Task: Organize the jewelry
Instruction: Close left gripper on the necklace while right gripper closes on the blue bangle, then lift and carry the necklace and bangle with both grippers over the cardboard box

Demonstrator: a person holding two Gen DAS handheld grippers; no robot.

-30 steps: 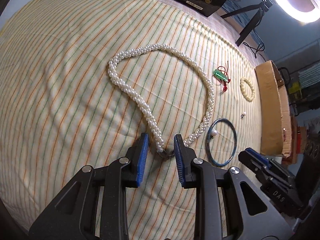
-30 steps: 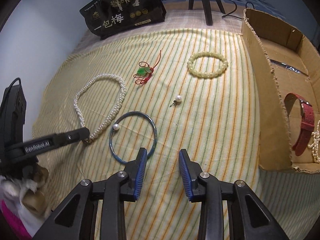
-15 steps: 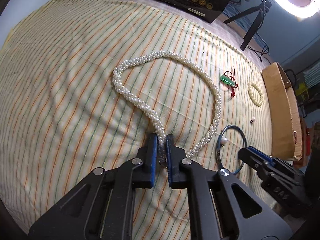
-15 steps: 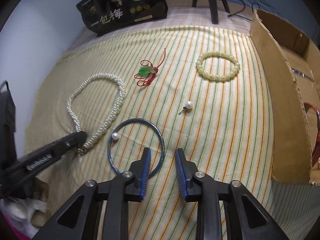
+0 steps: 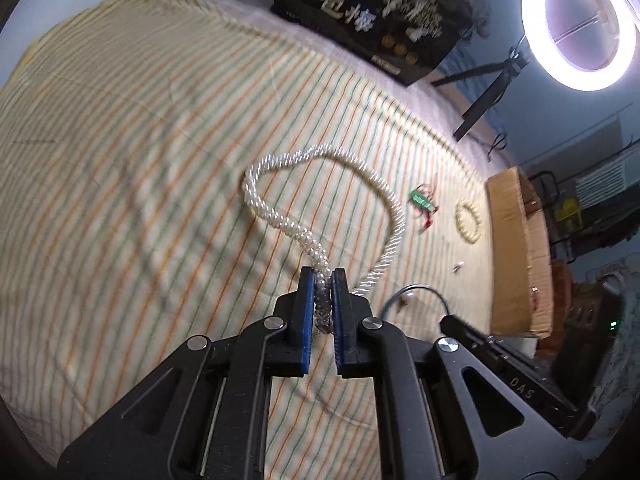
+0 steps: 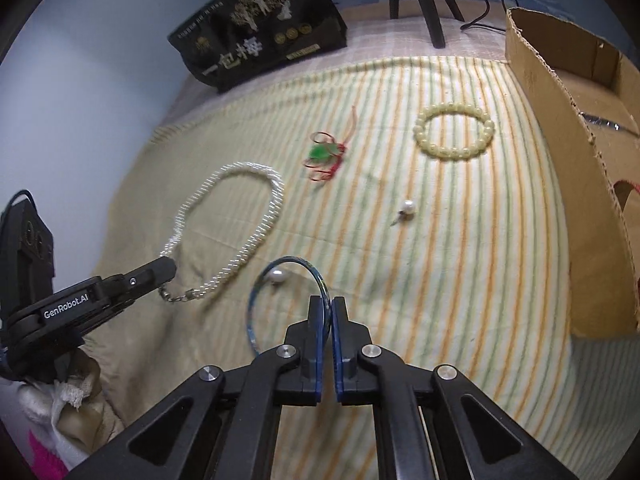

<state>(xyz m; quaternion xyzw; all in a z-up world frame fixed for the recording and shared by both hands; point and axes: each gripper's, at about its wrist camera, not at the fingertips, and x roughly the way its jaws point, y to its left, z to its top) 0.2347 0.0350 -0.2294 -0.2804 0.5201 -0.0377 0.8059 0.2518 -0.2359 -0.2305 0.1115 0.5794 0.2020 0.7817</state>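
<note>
At six o'clock: left claw [image 5: 323,280] clenched on pearl necklace [image 5: 280,216]; right claw [image 6: 328,308] pinching blue bangle [image 6: 256,304]. Lift slowly, carry to cardboard box [image 6: 560,128].

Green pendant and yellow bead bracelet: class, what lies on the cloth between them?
Nothing: in the right wrist view only bare striped cloth separates the green pendant from the yellow bead bracelet.

blue bangle [image 6: 256,316] between closed jaws
</note>
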